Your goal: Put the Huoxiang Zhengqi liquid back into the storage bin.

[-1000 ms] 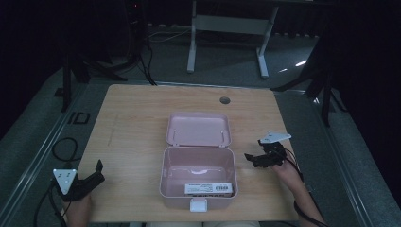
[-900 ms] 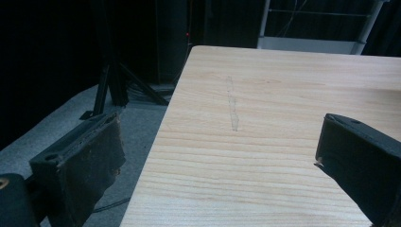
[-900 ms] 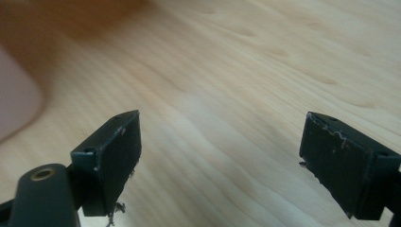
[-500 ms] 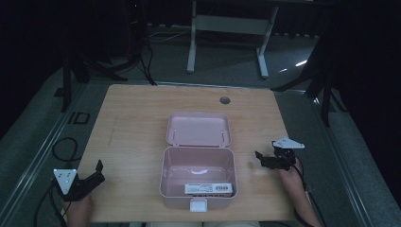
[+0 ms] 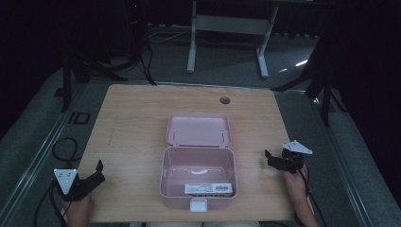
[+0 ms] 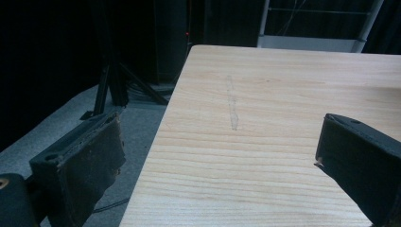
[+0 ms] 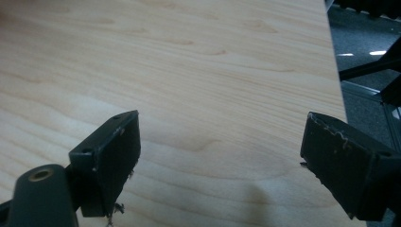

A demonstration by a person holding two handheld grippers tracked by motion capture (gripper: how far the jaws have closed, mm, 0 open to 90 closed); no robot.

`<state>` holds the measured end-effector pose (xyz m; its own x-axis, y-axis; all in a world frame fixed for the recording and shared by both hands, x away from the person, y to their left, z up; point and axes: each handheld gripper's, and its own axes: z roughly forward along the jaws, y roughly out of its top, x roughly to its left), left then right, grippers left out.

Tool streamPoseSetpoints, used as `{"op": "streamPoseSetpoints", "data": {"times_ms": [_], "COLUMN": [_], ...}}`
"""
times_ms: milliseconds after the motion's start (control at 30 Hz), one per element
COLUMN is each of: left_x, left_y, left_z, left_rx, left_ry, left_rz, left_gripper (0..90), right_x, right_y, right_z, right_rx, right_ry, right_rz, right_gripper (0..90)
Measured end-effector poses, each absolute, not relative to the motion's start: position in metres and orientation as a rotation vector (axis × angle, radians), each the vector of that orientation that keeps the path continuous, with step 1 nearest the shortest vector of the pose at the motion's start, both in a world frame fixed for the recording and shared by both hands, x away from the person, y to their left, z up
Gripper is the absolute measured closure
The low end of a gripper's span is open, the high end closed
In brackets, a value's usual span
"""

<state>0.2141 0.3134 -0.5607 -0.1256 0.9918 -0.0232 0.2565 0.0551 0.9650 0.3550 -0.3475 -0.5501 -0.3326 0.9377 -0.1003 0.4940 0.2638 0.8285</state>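
A pink plastic box [image 5: 198,171] stands open in the middle of the wooden table [image 5: 137,118], its lid [image 5: 198,128] laid back flat behind it. A white printed label [image 5: 209,189] lies inside at the front, and a pale latch [image 5: 198,205] hangs on the front wall. My left gripper [image 5: 98,172] rests at the table's near left corner, open and holding nothing. Open as well, my right gripper [image 5: 270,159] hovers just right of the box. Bare wood lies between the jaws of the left gripper [image 6: 217,142] and of the right gripper [image 7: 222,137].
A round cable hole [image 5: 224,100] sits near the table's far edge. The table's left edge [image 6: 156,142] drops to grey floor with a black stand leg [image 6: 106,75]. A white desk frame [image 5: 227,23] stands beyond the table, and dark stands [image 5: 321,80] are at right.
My right gripper has drifted to the right and a little nearer, away from the box. The left gripper and the box have stayed put.
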Motion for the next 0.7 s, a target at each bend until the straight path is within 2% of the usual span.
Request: {"op": "streamPoseSetpoints", "data": {"times_ms": [700], "left_x": [0.214], "left_y": [0.314], "left_z": [-0.561], "left_rx": [1.312], "left_ry": [1.505], "left_rz": [1.127], "left_gripper": [2.1], "right_x": [0.339], "right_y": [-0.371], "right_z": [-0.546], "right_rx": [1.341], "right_ry": [1.691], "right_rz": [0.962], "right_gripper": [12.4]}}
